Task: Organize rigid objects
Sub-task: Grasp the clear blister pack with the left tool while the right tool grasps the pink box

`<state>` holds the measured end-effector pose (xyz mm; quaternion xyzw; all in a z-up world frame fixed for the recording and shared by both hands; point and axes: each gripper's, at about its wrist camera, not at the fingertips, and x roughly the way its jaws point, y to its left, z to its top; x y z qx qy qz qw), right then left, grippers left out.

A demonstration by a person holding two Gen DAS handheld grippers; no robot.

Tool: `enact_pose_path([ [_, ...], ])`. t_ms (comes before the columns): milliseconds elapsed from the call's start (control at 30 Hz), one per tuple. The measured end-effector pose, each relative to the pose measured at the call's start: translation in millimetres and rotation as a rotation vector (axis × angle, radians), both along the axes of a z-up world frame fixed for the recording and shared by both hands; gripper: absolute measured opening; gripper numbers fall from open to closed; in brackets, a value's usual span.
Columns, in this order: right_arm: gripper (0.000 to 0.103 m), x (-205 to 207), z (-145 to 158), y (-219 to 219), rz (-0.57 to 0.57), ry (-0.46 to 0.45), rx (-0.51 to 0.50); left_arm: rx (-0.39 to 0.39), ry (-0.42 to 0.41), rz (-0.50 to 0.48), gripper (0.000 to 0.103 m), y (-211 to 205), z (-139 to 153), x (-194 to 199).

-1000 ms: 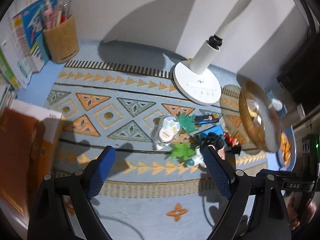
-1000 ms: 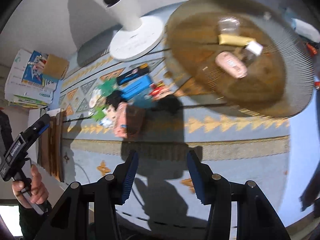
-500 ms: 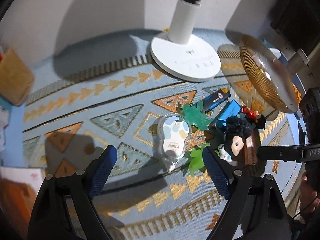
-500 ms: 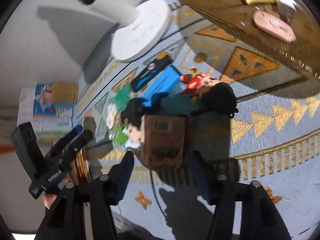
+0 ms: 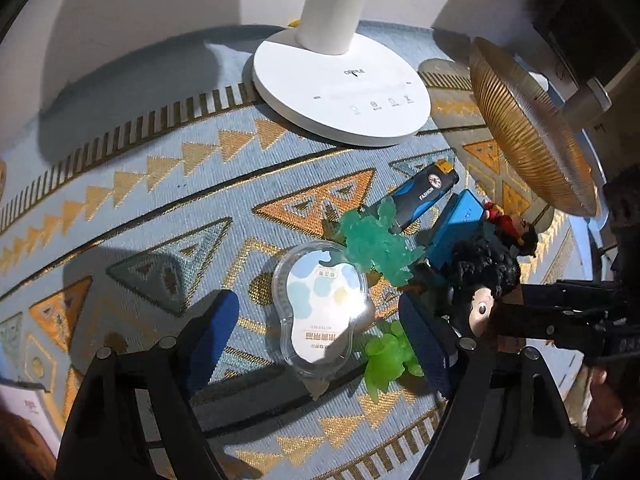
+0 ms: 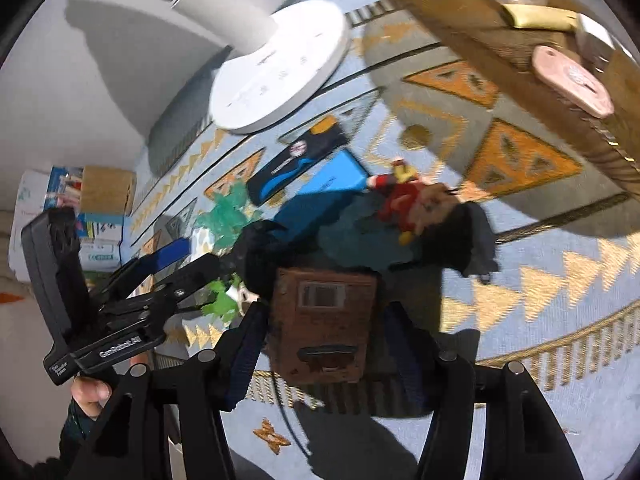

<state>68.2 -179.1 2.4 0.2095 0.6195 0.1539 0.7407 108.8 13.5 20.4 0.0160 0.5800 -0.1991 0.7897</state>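
A pile of small objects lies on the patterned mat. In the left wrist view my left gripper (image 5: 324, 336) is open, its jaws on either side of a clear correction-tape case (image 5: 318, 308). Beside it lie two green crystal toys (image 5: 374, 242), a blue-black lighter (image 5: 424, 194), a blue box (image 5: 456, 232) and a black-haired doll (image 5: 482, 284). In the right wrist view my right gripper (image 6: 324, 340) is open around a brown box (image 6: 322, 328), not closed on it. A red figurine (image 6: 404, 196) lies beyond.
A white lamp base (image 5: 340, 92) stands at the back. A gold ribbed dish (image 5: 528, 132) at the right holds a pink item (image 6: 572, 80) and a yellow item (image 6: 536, 16). Books and a pen cup (image 6: 106, 190) stand far left.
Both grippers have moved down and forward toward the pile. The left now straddles the correction-tape case; the right now straddles the brown box. Both stay open.
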Motion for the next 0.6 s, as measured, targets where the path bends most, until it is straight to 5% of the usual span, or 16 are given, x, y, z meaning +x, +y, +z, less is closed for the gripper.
enact_pose_path([
  [167, 0.042, -5, 3, 7, 0.009, -0.035, 0.011, 0.001, -0.026, 0.024, 0.074, 4, 1, -2],
  [233, 0.042, -9, 6, 5, 0.008, -0.046, -0.006, 0.048, -0.070, 0.022, 0.046, 4, 2, -6],
  [367, 0.042, -17, 22, -5, 0.008, -0.091, -0.075, -0.023, -0.050, 0.111, 0.046, 26, 3, -8],
  [600, 0.042, -41, 31, -18, 0.074, -0.118, -0.341, -0.019, -0.032, 0.143, 0.045, 51, 8, -38],
])
